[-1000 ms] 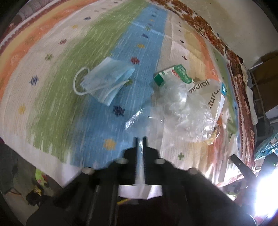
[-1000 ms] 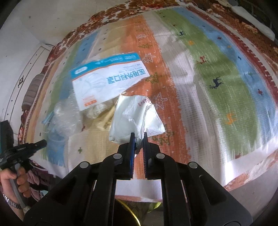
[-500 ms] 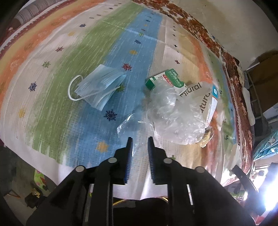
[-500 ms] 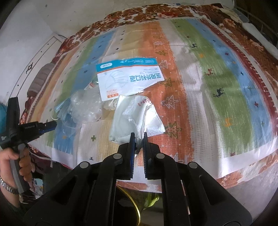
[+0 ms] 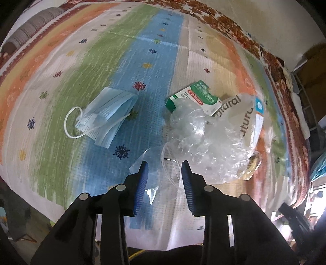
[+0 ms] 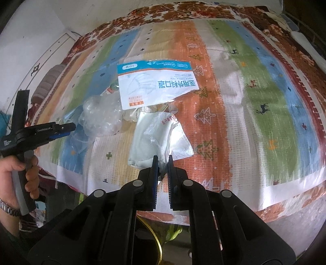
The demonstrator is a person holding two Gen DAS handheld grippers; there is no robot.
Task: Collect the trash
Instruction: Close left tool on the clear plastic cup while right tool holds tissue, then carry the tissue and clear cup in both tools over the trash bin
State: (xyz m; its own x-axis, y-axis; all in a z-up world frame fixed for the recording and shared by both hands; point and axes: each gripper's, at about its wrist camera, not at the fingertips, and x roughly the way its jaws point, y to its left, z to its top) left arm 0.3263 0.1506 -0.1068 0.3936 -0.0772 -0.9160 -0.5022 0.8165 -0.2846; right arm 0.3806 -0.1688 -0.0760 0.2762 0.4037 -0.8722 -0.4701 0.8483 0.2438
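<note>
A woven cloth striped in orange, green, blue and cream [image 5: 126, 85], dotted with small stars and trees, covers the tabletop over a brown floral cloth [image 6: 183, 12]; a white wall [image 6: 40, 24] stands behind. The left gripper [image 5: 164, 169] has just been opening, its jaws spread astride the edge of a crumpled clear plastic bag [image 5: 203, 138], pads not pressing it. A folded blue face mask [image 5: 106, 118] lies apart from it. The right gripper [image 6: 162, 163] pinches a crumpled white plastic bag [image 6: 159, 138], beside a blue-and-white mask packet [image 6: 154, 85].
</note>
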